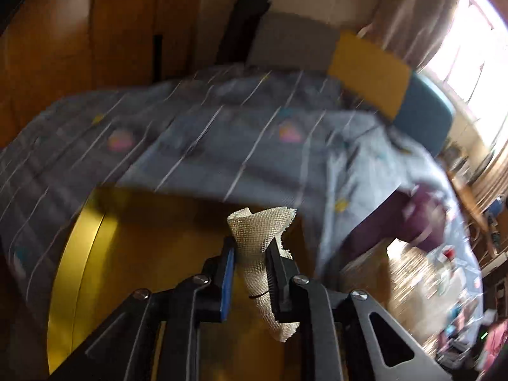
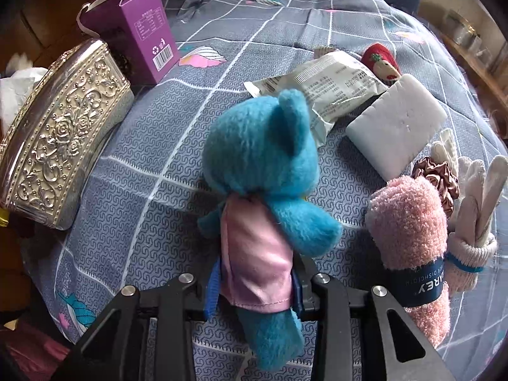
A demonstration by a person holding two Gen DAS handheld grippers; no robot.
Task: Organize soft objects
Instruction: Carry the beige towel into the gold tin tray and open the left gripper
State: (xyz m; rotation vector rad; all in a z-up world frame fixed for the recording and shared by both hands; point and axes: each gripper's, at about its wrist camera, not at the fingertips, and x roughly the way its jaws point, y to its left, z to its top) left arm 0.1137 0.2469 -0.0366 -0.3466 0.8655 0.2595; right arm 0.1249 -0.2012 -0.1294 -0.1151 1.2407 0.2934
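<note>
The left wrist view is motion-blurred. My left gripper [image 1: 250,249] is shut on a strip of cream mesh cloth [image 1: 260,225], which sticks up past the fingertips and hangs down behind them, over a yellow surface [image 1: 143,254]. In the right wrist view a blue plush toy [image 2: 263,155] in a pink dress lies on the grey checked bed cover [image 2: 152,146]. My right gripper [image 2: 257,281] straddles its waist, both pads against the dress. A rolled pink towel [image 2: 409,222] with a dark band lies just to the right.
Right of the towel are white gloves [image 2: 473,197] and a pink scrunchie [image 2: 439,174]. Behind the toy lie a white block [image 2: 397,127], a foil packet [image 2: 324,92] and a red plush item [image 2: 381,60]. A silver embossed box [image 2: 63,133] and purple carton [image 2: 139,31] stand left.
</note>
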